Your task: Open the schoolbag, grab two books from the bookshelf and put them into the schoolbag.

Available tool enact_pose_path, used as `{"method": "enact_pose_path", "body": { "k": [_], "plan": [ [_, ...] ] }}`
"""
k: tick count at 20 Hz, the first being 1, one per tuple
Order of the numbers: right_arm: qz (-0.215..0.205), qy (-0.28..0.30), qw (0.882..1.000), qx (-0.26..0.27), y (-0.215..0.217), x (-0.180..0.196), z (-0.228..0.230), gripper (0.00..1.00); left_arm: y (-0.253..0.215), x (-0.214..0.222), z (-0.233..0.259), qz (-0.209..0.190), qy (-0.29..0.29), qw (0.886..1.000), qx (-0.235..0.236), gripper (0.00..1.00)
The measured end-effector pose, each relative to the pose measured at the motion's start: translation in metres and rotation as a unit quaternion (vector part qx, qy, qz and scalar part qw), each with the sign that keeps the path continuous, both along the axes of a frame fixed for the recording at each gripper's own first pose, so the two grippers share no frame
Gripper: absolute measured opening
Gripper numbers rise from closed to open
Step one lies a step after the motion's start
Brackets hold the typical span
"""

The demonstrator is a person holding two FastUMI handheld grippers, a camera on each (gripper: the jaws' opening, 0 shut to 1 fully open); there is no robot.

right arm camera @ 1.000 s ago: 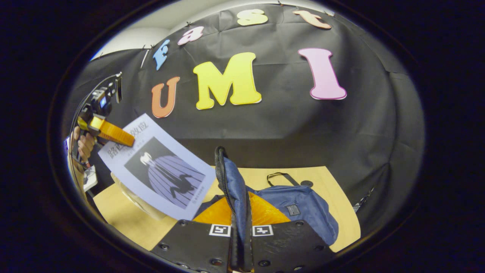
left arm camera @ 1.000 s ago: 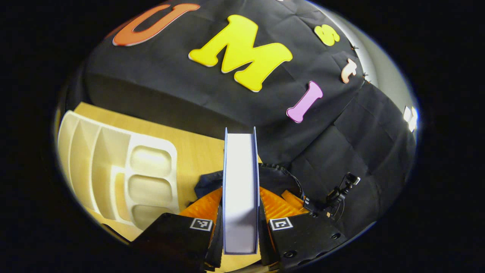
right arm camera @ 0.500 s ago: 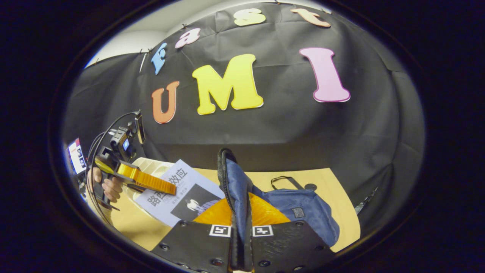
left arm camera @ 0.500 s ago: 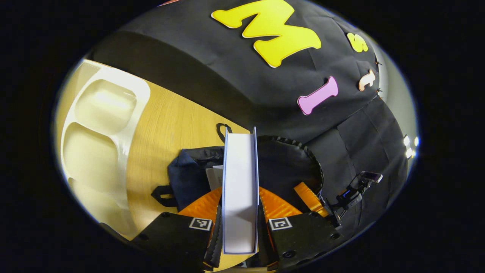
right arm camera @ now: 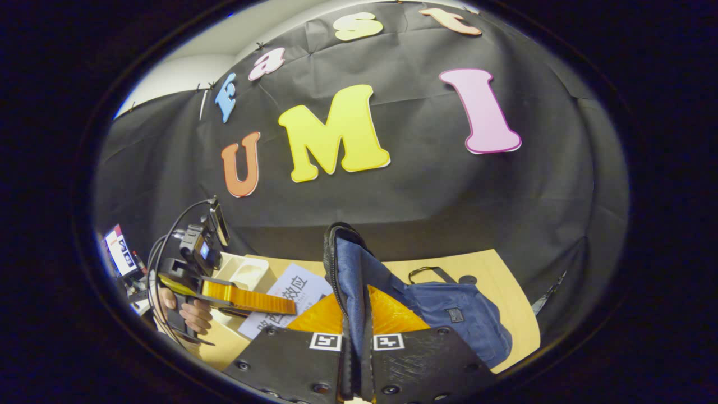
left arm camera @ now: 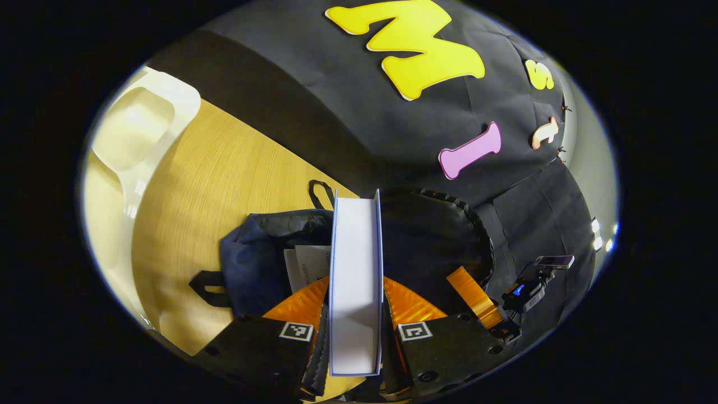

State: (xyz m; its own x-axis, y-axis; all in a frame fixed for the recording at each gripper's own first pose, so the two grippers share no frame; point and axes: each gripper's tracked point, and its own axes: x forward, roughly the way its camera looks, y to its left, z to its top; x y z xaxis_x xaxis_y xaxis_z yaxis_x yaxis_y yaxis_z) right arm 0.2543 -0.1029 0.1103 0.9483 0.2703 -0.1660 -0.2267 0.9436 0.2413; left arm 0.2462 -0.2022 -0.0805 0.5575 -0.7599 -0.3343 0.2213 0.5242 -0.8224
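In the left gripper view, the white bookshelf [left arm camera: 132, 120] lay at the far left on the wooden table [left arm camera: 213, 185]. To its right sat the dark blue schoolbag [left arm camera: 263, 255], open, with a pale book [left arm camera: 305, 266] already showing inside its mouth. The left gripper [left arm camera: 354, 331] was clenched on a second book [left arm camera: 355, 280], both fingers pressing its covers, the page edges facing the camera and the book's far end reaching over the bag's opening. Further right, the bag's raised flap [left arm camera: 437, 235] stood up, and the right gripper [left arm camera: 477, 294] showed beside it.

In the right gripper view, a hand [right arm camera: 188, 311] at the far left held the left gripper [right arm camera: 247, 300], with the book [right arm camera: 289, 294] angled down towards the bag. The right gripper [right arm camera: 354, 359] was closed on the flap [right arm camera: 350, 280], pinching it upright, and the rest of the schoolbag [right arm camera: 454, 320] lay on the table [right arm camera: 505, 280] to the right.
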Motion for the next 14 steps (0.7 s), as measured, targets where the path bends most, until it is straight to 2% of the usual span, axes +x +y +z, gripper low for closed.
{"method": "enact_pose_path", "body": {
  "k": [3, 4, 8, 9, 10, 11, 14],
  "plan": [
    [0.005, 0.001, 1.0, -0.007, 0.007, 0.004, 0.0, 0.09, -0.017, 0.006, -0.009, -0.005, 0.017, 1.0, -0.022, 0.41],
    [0.007, 0.001, 1.0, -0.014, 0.01, 0.003, -0.001, 0.06, -0.024, 0.009, -0.014, -0.009, 0.026, 0.999, -0.032, 0.41],
    [0.002, 0.003, 0.999, -0.042, 0.021, 0.005, -0.003, 0.06, -0.06, 0.021, -0.029, -0.024, 0.049, 0.996, -0.067, 0.4],
    [0.001, 0.005, 0.998, -0.058, 0.024, 0.006, -0.003, 0.06, -0.07, 0.025, -0.032, -0.025, 0.052, 0.996, -0.071, 0.45],
    [-0.001, 0.003, 0.997, -0.074, 0.025, 0.005, -0.002, 0.06, -0.077, 0.029, -0.035, -0.025, 0.054, 0.995, -0.079, 0.4],
    [-0.004, -0.001, 0.996, -0.085, 0.027, 0.004, 0.0, 0.06, -0.085, 0.031, -0.037, -0.027, 0.057, 0.994, -0.087, 0.4],
    [-0.011, -0.008, 0.996, -0.089, 0.032, 0.002, 0.005, 0.06, -0.104, 0.045, -0.041, -0.012, 0.048, 0.991, -0.121, 0.41]
  ]
}}
